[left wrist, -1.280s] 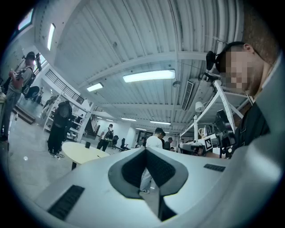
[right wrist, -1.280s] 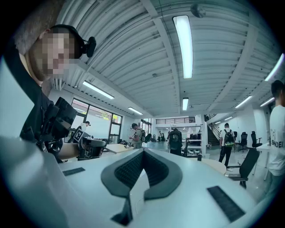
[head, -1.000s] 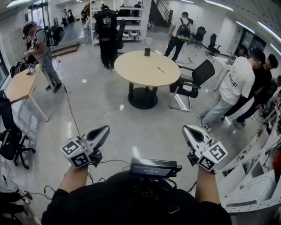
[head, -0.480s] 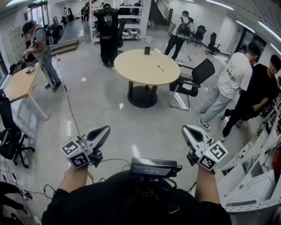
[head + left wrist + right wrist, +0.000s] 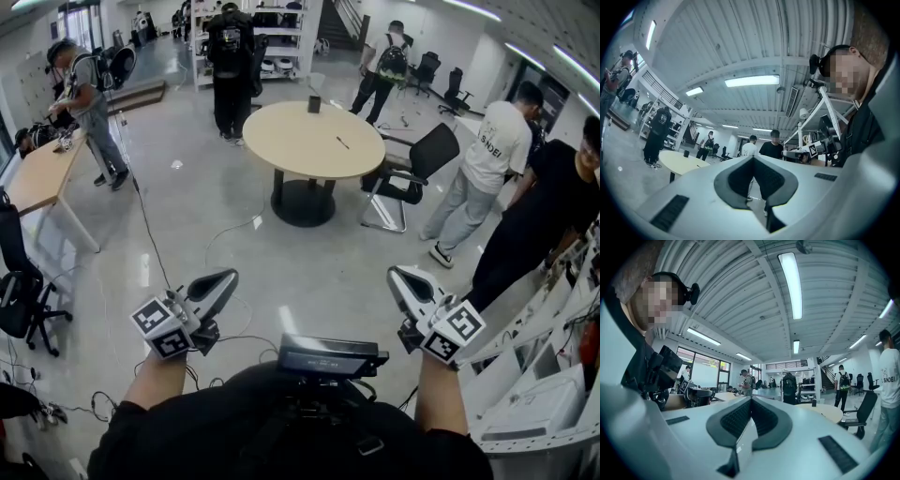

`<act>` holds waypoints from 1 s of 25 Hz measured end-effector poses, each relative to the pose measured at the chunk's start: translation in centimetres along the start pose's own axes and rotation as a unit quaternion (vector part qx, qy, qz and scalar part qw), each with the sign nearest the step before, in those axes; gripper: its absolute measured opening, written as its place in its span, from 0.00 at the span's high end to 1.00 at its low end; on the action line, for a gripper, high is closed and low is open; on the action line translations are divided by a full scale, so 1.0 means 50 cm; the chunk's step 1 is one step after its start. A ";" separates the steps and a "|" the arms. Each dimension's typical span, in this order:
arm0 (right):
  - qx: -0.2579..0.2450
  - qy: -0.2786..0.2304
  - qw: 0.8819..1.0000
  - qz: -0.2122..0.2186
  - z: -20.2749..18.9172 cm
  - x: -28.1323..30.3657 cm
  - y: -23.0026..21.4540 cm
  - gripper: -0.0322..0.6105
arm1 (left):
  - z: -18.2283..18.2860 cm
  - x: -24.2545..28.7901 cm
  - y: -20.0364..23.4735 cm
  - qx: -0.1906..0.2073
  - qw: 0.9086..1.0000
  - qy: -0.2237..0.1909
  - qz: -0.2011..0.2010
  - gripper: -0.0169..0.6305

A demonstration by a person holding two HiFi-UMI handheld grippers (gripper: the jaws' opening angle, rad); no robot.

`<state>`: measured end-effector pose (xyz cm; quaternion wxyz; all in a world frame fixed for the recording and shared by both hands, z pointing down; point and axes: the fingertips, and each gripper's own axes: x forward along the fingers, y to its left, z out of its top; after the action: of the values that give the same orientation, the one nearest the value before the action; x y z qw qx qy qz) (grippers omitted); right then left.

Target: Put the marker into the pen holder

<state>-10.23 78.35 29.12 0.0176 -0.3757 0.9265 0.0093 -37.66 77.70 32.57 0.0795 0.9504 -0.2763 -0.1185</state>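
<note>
Both tools have their jaws together on nothing: the left tool (image 5: 228,277) and the right tool (image 5: 394,274) hang side by side, touching nothing. Well apart from them, at 12 o'clock across the floor (image 5: 309,267), the marker (image 5: 342,147) lies flat on the round bench (image 5: 281,150), its long axis running roughly 10 to 4 o'clock, with the pen holder (image 5: 314,105) upright beyond it at 11 o'clock. The right tool looks slightly the nearer.

Head view steeply down, 2 gripper views level, round table (image 5: 300,145) shared
</note>
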 end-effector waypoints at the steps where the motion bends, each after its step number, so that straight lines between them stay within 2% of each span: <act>1: 0.000 0.000 1.000 0.000 0.000 0.001 0.000 0.94 | -0.001 0.000 0.001 0.001 1.000 0.001 0.000 0.98; 9: -0.002 0.001 1.000 0.003 0.001 0.008 0.003 0.94 | 0.008 -0.005 0.013 -0.004 1.000 -0.005 0.009 0.98; 25: -0.004 0.000 1.000 -0.002 0.007 0.030 0.003 0.95 | 0.012 -0.007 0.030 -0.007 1.000 -0.003 -0.002 0.98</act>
<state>-11.39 77.44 28.71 0.0160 -0.3772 0.9259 0.0130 -38.87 76.59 32.36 0.0847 0.9501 -0.2735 -0.1236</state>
